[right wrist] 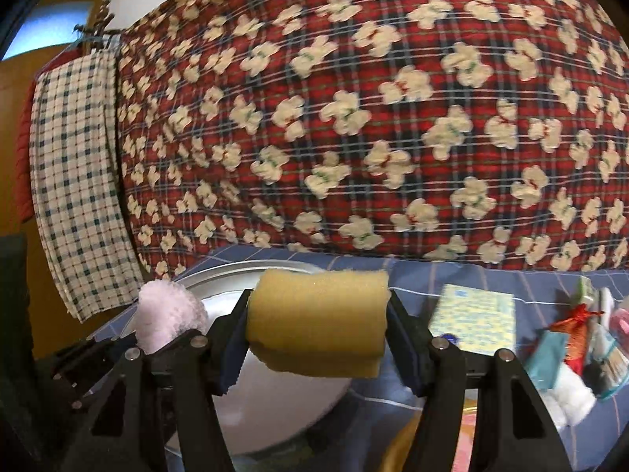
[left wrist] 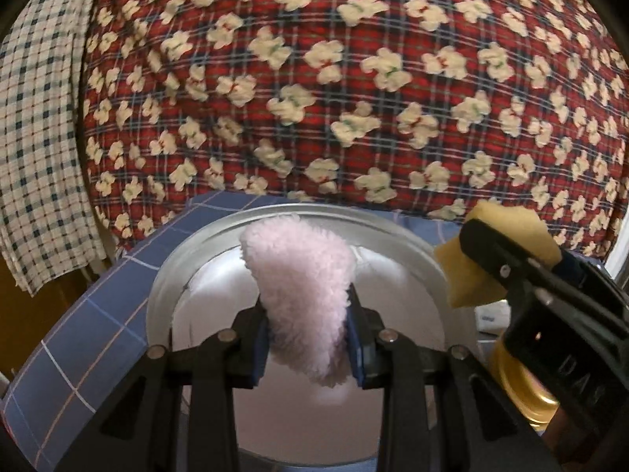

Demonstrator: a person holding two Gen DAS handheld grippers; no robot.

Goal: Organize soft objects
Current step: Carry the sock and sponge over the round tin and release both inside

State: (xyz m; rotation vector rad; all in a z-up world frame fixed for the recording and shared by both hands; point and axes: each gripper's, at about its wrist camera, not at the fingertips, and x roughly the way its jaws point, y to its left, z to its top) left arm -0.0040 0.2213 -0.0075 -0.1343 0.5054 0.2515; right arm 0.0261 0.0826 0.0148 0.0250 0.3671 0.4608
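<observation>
Pink fluffy piece [left wrist: 300, 299] above metal basin [left wrist: 165, 287] rim.

1. A big red checked blanket [left wrist: 354, 78] with cream bear shapes fills the background.
2. A white cloth [left wrist: 39, 137] with dark blue checks hangs left of the blanket.
3. A blue cloth [left wrist: 90, 334] with thin pale lines covers the worktop.
4. A brown wooden door [right wrist: 15, 126] stands at the far left.
5. A gold lid [left wrist: 523, 385] lies low at the right.
</observation>
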